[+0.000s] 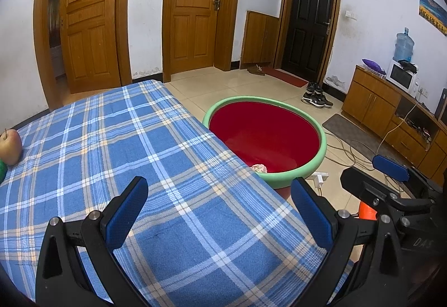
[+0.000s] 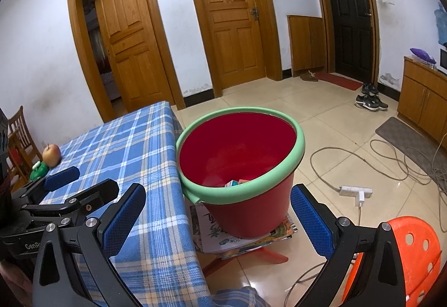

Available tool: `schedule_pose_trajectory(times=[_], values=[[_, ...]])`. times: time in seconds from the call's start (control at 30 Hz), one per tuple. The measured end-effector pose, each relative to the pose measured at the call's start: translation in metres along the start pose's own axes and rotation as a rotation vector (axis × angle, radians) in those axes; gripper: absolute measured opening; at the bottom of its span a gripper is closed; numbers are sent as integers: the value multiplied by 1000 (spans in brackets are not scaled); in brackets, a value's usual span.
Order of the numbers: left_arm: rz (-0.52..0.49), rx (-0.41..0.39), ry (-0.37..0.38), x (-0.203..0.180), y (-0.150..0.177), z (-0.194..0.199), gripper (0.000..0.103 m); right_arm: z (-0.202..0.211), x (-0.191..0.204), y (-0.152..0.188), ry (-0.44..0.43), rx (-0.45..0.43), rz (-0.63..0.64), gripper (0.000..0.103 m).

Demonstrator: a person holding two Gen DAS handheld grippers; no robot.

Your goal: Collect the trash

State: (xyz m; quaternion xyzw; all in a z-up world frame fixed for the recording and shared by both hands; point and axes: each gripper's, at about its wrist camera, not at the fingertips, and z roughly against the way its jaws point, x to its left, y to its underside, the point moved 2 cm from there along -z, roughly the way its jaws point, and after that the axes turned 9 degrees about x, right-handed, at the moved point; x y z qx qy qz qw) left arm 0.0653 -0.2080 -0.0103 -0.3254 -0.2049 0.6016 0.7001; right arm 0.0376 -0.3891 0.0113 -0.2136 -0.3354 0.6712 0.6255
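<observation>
- Two tools in view, both with blue-padded jaws spread wide and nothing between them.
- Left tool (image 1: 220, 212) hovers over the desk (image 1: 111, 156) with its blue plaid cloth.
- Right tool (image 2: 218, 220) hangs past the desk edge, facing the red bucket (image 2: 245, 212).
- Bucket has a green foam rim and stands on a stack of magazines (image 2: 220, 242), just beside the desk.
- Trash: small colourful scraps (image 2: 237, 182) lie in the bucket bottom; a crumpled pale wad (image 1: 259, 168) shows inside from the left view.
- Apple (image 1: 9, 146) rests at the desk's far-left corner, touching a green item (image 2: 39, 169).
- Orange stool (image 2: 413, 254) near the right tool.
</observation>
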Motion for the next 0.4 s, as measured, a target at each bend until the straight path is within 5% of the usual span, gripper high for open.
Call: schedule_pose_trajectory(times=[0.4], values=[[-2, 5, -2, 0, 1, 0, 100, -2, 0, 1, -7, 8, -2, 103]])
